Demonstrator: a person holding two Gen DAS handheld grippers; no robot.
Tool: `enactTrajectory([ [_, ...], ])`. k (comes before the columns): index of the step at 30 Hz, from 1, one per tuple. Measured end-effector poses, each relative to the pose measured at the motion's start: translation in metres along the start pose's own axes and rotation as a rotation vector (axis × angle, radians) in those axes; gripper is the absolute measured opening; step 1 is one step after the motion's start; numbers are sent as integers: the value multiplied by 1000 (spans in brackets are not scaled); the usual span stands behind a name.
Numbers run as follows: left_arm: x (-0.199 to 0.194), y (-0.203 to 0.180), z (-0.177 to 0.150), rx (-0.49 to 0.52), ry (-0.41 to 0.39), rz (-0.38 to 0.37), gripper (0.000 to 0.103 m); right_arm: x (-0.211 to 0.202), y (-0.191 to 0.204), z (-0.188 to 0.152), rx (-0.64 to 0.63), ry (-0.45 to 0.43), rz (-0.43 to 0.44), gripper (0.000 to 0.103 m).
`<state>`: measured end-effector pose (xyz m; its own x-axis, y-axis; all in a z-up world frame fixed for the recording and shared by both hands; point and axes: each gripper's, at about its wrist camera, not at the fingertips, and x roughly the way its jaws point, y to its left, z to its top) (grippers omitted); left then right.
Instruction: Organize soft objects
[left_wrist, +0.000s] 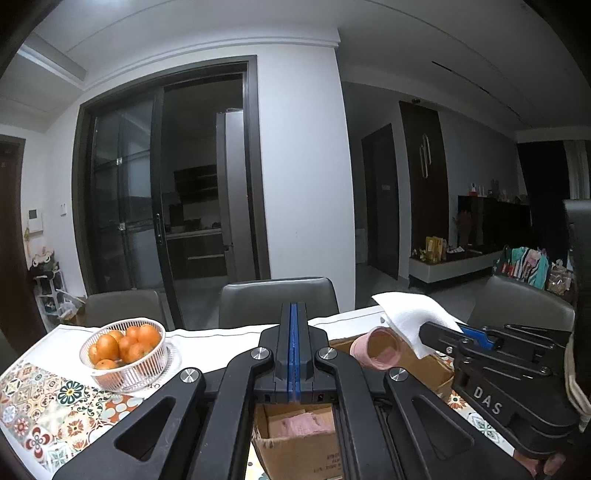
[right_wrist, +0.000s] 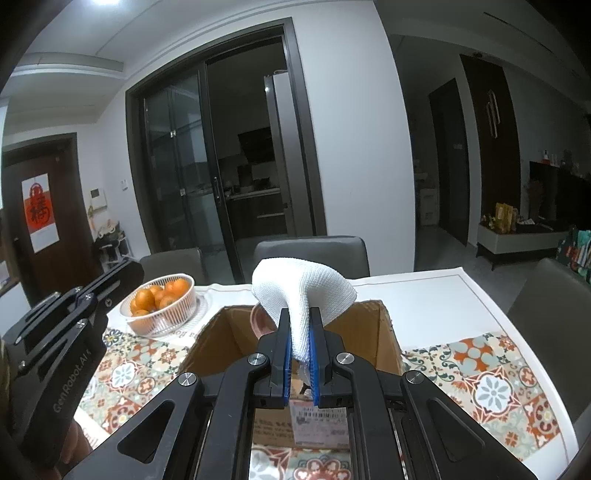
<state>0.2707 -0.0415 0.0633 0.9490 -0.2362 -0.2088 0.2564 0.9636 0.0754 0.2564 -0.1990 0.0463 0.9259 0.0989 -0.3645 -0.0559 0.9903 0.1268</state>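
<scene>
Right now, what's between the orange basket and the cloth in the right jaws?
The open cardboard box's near left wall and a strip of patterned tablecloth, in the right wrist view. The basket stands left; the white cloth hangs over the box.

We have two fisheye views, each mounted just behind its own gripper and looking forward along the fingers, tilted slightly down over the surface (left_wrist: 44, 391). The left wrist view sits close above the near edge of the cardboard box (left_wrist: 295, 446) and catches the right gripper (left_wrist: 439, 330) at its right side. The right wrist view looks into the same box (right_wrist: 373, 332) and shows the left gripper (right_wrist: 122, 273) at its left edge. Both share the basket of oranges (left_wrist: 125, 350), the grey chairs (right_wrist: 314, 251) and the dark glass doors (right_wrist: 210, 158) beyond.
</scene>
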Motion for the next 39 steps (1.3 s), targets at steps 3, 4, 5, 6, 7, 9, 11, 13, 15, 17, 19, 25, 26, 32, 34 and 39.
enactTrajectory([
  [3,8,-1,-2,9,17,9,2,14,1,3,3,21,7,9],
  [4,11,0,-4,8,25,9,2,17,0,3,4,24,6,9],
  [5,13,0,-5,9,31,9,2,22,1,4,4,31,4,9],
  [6,15,-1,-5,10,37,10,2,26,0,4,6,38,4,9],
  [7,18,-1,-7,9,49,9,2,29,-1,3,9,45,7,9],
  [9,21,-1,-9,3,67,8,2,37,-3,2,14,62,3,9],
  [11,23,1,-13,-4,83,8,2,43,-4,1,20,76,-3,12],
  [13,24,1,-16,-4,98,8,5,49,-4,-1,30,90,-6,43],
  [15,24,2,-19,-1,106,18,10,52,-2,-1,25,86,-23,54],
  [17,21,4,-23,-4,114,21,17,53,1,-4,9,89,-30,54],
  [19,18,5,-25,-12,121,22,27,51,2,-6,9,94,-27,54],
  [25,-1,13,-34,-24,140,43,40,33,12,-14,-4,84,-20,54],
  [26,-5,15,-36,-23,145,47,41,31,13,-15,-3,84,-17,54],
  [32,-27,26,-48,-27,173,60,44,14,28,-29,-6,102,-4,54],
  [34,-33,28,-51,-30,179,63,45,9,33,-33,-9,111,4,54],
  [39,-53,33,-64,-39,203,64,47,-2,40,-46,0,131,15,54],
])
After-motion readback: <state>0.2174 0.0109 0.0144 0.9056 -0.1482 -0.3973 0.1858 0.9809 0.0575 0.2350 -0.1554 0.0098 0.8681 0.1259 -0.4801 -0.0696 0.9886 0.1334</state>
